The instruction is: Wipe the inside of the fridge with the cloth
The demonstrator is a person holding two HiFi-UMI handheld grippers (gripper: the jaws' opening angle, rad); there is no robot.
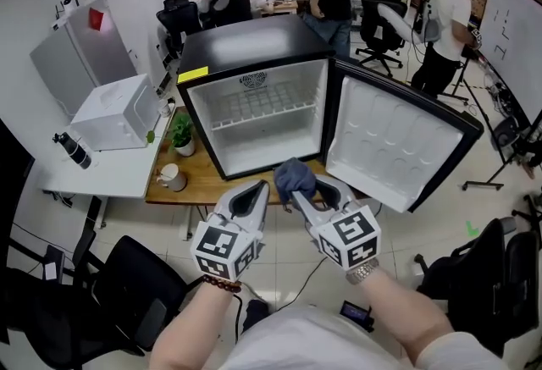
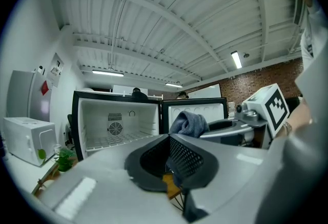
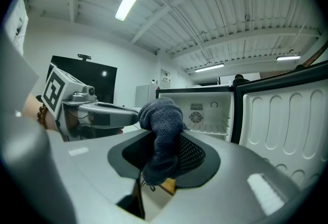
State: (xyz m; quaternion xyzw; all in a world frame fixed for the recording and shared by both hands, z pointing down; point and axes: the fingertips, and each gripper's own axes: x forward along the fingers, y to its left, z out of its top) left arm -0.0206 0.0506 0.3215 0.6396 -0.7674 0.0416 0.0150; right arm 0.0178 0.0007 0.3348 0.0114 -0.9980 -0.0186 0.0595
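**Cloth clamped in my right tool, in front of the open fridge**

The mini fridge [image 1: 254, 97] is a black box with a white lining, standing on a wooden surface [image 1: 190, 184]. Its door [image 1: 398, 144] is swung wide to the right and shows a white liner moulded with rounded recesses. One wire shelf [image 1: 254, 113] spans the cabinet, and a round fan grille [image 2: 115, 128] sits in the back wall.

My right tool [image 1: 315, 192] is clamped on the cloth [image 1: 295, 176], its two halves held partly apart by the fabric. My left tool [image 1: 254, 193] is just beside it, pinched fully together with nothing in it.

The cloth is dark blue-grey with a coarse towelling weave. It is bunched into a rounded lump above the grip, and a tail hangs down between the pads. It is out in front of the fridge opening, near the lower front edge, not inside the cabinet.

A yellow label [image 1: 193, 74] sits on the fridge's top front corner; I cannot read its print. A small printed emblem [image 1: 254, 79] on the upper lining is also too small to read. Each tool's cube carries black-and-white square markers.
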